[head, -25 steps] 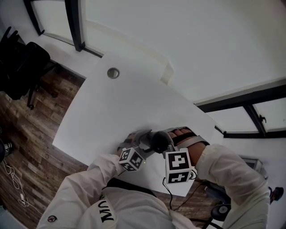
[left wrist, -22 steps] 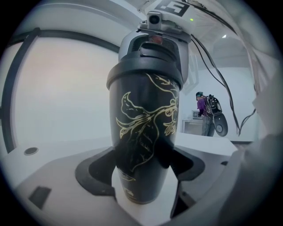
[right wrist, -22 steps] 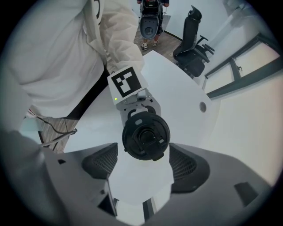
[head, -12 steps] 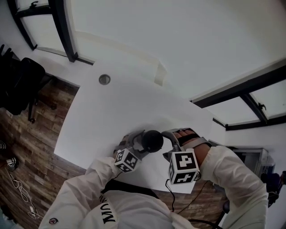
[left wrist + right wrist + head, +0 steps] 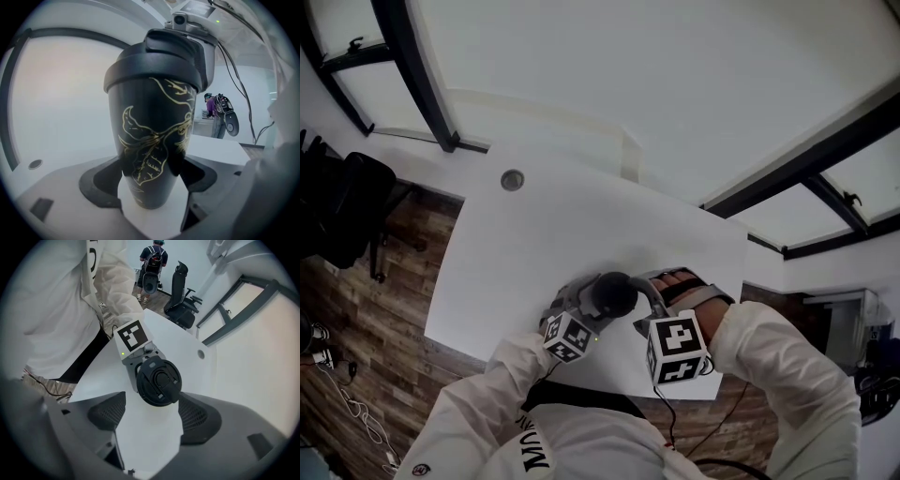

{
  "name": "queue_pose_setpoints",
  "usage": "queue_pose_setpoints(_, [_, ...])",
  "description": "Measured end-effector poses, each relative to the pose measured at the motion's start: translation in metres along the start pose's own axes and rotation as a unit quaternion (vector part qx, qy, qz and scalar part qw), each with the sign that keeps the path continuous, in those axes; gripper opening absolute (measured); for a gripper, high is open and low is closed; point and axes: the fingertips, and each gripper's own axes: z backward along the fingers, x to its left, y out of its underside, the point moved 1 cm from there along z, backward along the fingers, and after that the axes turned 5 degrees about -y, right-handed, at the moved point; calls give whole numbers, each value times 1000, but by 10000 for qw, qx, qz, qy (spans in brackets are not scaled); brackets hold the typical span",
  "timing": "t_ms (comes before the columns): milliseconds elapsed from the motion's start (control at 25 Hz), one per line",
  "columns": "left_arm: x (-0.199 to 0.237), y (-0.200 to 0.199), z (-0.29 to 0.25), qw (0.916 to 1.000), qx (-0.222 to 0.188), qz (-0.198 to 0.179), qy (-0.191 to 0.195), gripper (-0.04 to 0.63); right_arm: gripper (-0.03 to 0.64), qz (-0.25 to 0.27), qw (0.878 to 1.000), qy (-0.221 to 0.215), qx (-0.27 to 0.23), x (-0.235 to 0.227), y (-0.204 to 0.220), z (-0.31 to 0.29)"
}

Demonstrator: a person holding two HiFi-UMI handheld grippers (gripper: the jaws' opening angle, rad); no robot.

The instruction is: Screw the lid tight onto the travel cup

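A black travel cup [image 5: 150, 136] with a gold leaf pattern stands upright on the white table [image 5: 581, 225]. Its black lid [image 5: 154, 65] sits on top. My left gripper [image 5: 150, 174] is shut on the cup's lower body, one pad pressing each side. In the right gripper view I look straight down on the lid [image 5: 158, 381]. My right gripper [image 5: 152, 413] hangs open just above it, and a strip of table shows between its left pad and the lid. In the head view the lid [image 5: 614, 293] lies between the left gripper [image 5: 586, 307] and the right gripper [image 5: 643, 296].
The cup stands near the table's front edge, close to the person's body. A round cable hole [image 5: 513, 179] sits at the far left corner. A black office chair [image 5: 183, 296] and a standing person [image 5: 152, 268] are on the wooden floor beyond the table.
My right gripper has drawn up and a little to the right off the lid and rolled, so the lid's top now shows. The left gripper and cup have kept still.
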Motion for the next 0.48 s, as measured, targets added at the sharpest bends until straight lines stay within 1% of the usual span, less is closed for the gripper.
queue_pose_setpoints(120, [-1, -1, -4, 10000, 63, -7, 15, 370, 370, -7, 9996, -278, -23, 5, -1, -7])
queue_pose_setpoints(280, [0, 0, -7, 9999, 116, -33, -12, 370, 370, 32, 9997, -223, 59, 3, 7, -13])
queue_pose_setpoints(480, [5, 6, 4, 9997, 208, -74, -94, 370, 368, -19, 9997, -249, 5, 1, 5, -14])
